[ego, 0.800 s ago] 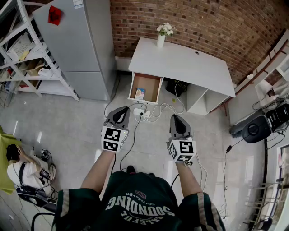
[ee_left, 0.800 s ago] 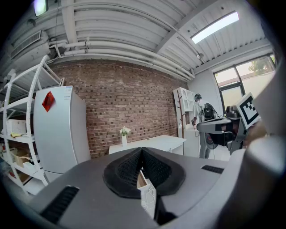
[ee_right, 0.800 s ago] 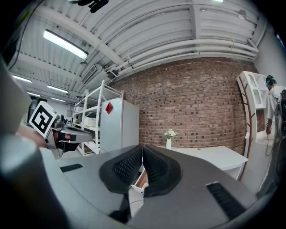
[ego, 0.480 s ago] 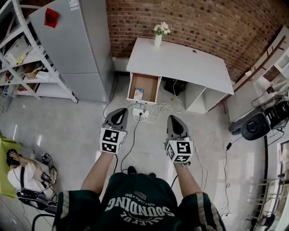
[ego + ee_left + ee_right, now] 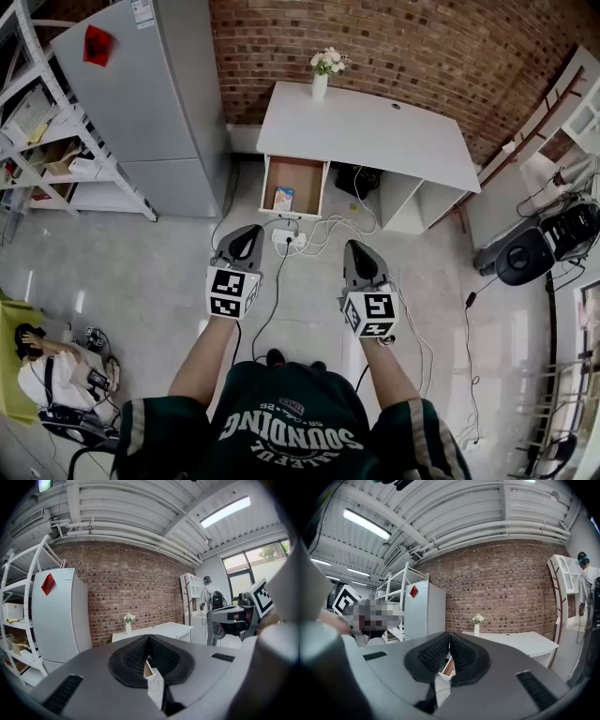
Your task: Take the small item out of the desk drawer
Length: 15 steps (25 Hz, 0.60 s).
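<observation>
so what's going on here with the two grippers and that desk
A person stands back from a white desk, holding a two-jaw gripper in each hand. The desk's drawer is already pulled open, and a small item lies inside it. The left gripper and right gripper both point toward the desk, jaws closed with nothing between them. Neither is at the drawer yet, so the item is untouched.

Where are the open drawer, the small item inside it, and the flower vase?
open drawer [image 5: 306, 180]: head view, bare wooden bottom.
small item [image 5: 283, 198]: head view, middle of its top face.
flower vase [image 5: 320, 87]: head view, white body below the flowers.
</observation>
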Each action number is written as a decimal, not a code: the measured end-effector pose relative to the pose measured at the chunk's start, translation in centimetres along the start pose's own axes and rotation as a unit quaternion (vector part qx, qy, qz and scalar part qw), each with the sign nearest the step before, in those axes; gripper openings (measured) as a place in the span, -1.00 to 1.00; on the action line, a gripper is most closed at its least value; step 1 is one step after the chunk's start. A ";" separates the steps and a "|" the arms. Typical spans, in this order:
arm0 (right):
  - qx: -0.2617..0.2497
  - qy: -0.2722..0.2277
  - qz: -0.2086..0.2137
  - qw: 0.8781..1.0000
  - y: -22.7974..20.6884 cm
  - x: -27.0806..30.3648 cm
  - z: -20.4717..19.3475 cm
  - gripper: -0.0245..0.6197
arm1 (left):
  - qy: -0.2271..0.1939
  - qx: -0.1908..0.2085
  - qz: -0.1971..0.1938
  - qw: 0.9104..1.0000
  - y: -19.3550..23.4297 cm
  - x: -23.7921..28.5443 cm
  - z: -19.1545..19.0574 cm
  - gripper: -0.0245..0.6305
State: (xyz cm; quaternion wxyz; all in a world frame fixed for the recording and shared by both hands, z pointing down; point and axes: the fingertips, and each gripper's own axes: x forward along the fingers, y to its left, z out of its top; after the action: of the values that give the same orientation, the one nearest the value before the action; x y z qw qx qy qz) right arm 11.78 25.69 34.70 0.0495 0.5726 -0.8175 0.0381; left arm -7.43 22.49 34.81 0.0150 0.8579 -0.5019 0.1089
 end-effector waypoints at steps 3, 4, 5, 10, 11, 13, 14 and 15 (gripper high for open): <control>0.001 0.001 -0.001 1.000 0.2 0.5 -0.2 -0.85 | -0.001 0.001 -0.003 1.000 0.5 0.3 -0.1 -0.87; 0.002 0.002 -0.001 1.000 0.3 0.7 -0.2 -0.85 | -0.002 0.001 -0.004 1.000 0.7 0.4 -0.2 -0.88; 0.004 0.003 -0.002 1.000 0.3 1.0 -0.3 -0.85 | -0.002 0.001 -0.005 1.000 0.9 0.5 -0.3 -0.87; 0.005 0.003 -0.006 1.000 0.8 1.5 -0.2 -0.85 | -0.001 0.002 -0.011 1.000 1.6 0.8 -0.5 -0.88; 0.005 0.003 -0.007 1.000 0.9 1.6 -0.2 -0.85 | -0.001 0.002 -0.012 1.000 1.7 0.9 -0.5 -0.88; 0.006 0.004 -0.009 1.000 1.1 1.9 -0.1 -0.85 | -0.002 0.001 -0.015 1.000 2.0 1.1 -0.5 -0.87; 0.006 0.004 -0.011 1.000 1.1 2.0 0.0 -0.85 | -0.001 0.001 -0.016 1.000 2.1 1.3 -0.5 -0.87; 0.006 0.004 -0.012 1.000 1.1 2.1 0.0 -0.85 | -0.001 0.001 -0.017 1.000 2.2 1.5 -0.6 -0.88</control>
State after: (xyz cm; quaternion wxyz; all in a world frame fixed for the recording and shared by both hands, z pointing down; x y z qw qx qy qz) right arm 10.07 24.12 34.95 0.0498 0.5824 -0.8101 0.0453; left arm -8.70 20.25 35.48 0.0158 0.8666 -0.4868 0.1084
